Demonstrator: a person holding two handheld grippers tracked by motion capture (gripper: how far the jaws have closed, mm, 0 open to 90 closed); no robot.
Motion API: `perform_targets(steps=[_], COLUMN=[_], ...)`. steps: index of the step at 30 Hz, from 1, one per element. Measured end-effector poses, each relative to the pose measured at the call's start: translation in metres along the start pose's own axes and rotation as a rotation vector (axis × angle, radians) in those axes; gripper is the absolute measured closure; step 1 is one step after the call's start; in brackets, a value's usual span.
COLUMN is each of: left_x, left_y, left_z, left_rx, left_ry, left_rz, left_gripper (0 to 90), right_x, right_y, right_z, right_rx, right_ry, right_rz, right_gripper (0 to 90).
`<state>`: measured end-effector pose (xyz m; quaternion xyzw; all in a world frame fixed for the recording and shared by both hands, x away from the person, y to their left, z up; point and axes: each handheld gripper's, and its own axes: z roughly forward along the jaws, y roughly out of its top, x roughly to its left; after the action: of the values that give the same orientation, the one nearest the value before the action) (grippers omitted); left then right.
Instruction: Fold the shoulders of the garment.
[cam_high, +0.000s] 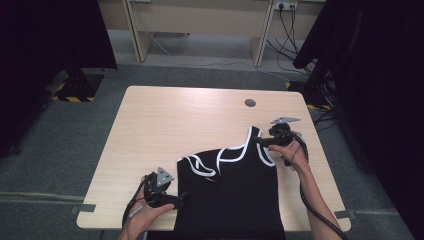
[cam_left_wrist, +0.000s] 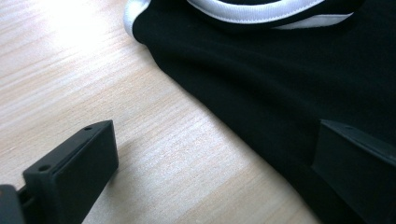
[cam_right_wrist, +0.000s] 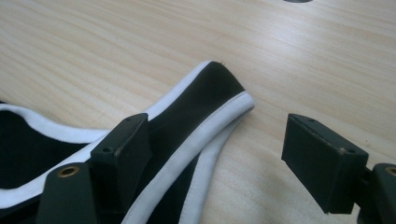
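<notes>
Lying lengthwise, black tank top (cam_high: 230, 195) straps pointing away, both grippers' jaws wide.

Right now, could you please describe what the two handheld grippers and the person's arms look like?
Both are black. The left claw and right claw each carry a grey three-cornered plate and trail a black cable. Their jaws are blocky black rectangles with small screw holes. The forearms are bare, with no sleeves in view.
</notes>
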<state>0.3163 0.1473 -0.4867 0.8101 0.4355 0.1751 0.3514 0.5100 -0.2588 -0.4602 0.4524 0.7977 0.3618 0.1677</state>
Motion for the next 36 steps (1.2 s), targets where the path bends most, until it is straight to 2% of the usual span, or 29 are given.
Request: perform_targets(steps=[7,13,14,15,16,18,19,20,21,22,23,25,28,32,35,36], left_x=[0.0,0.0,0.0,0.0,0.0,0.0,0.0,0.0,0.0,0.0,0.0,0.0,0.0,0.0,0.0,0.0], left_y=[0.0,0.0,0.0,0.0,0.0,0.0,0.0,0.0,0.0,0.0,0.0,0.0,0.0,0.0,0.0,0.0], left_z=[0.0,0.0,0.0,0.0,0.0,0.0,0.0,0.0,0.0,0.0,0.0,0.0,0.0,0.0,0.0,0.0], left_rx=[-0.001,0.0,0.0,0.0,0.0,0.0,0.0,0.0,0.0,0.0,0.0,0.0,0.0,0.0,0.0,0.0], left_ry=[0.001,0.0,0.0,0.0,0.0,0.0,0.0,0.0,0.0,0.0,0.0,0.0,0.0,0.0,0.0,0.0], left_rz=[0.0,0.0,0.0,0.0,0.0,0.0,0.0,0.0,0.0,0.0,0.0,0.0,0.0,0.0,0.0,0.0], left_gripper=[0.0,0.0,0.0,0.0,0.0,0.0,0.0,0.0,0.0,0.0,0.0,0.0,0.0,0.0,0.0,0.0], right_x=[-0.003,-0.001,0.001,0.001,0.002,0.003,0.003,0.003,0.003,0.004,0.004,0.004,0.006,0.01,0.021,0.021], right_y=[0.001,0.006,0.007,0.007,0.006,0.005,0.005,0.005,0.005,0.006,0.006,0.006,0.008,0.009,0.005,0.005], right_z=[0.011,0.019,0.022,0.022,0.024,0.025,0.025,0.024,0.024,0.023,0.023,0.022,0.014,0.003,-0.015,-0.015], right_rx=[-0.002,0.0,0.012,0.012,0.034,0.016,0.016,0.017,0.017,0.032,0.035,0.037,-0.004,-0.027,-0.068,-0.068], right_ry=[0.003,-0.003,-0.006,-0.006,-0.011,0.002,0.002,0.02,0.02,0.035,0.044,0.049,0.077,0.083,0.112,0.112], right_rz=[0.011,-0.004,-0.029,-0.029,-0.056,-0.06,-0.06,-0.057,-0.057,-0.055,-0.048,-0.043,-0.03,-0.058,-0.083,-0.083], right_gripper=[26.5,32.7,35.3,38.2,47.6,60.2,60.2,71.1,71.1,78.2,80.5,81.7,82.2,81.8,81.8,81.8])
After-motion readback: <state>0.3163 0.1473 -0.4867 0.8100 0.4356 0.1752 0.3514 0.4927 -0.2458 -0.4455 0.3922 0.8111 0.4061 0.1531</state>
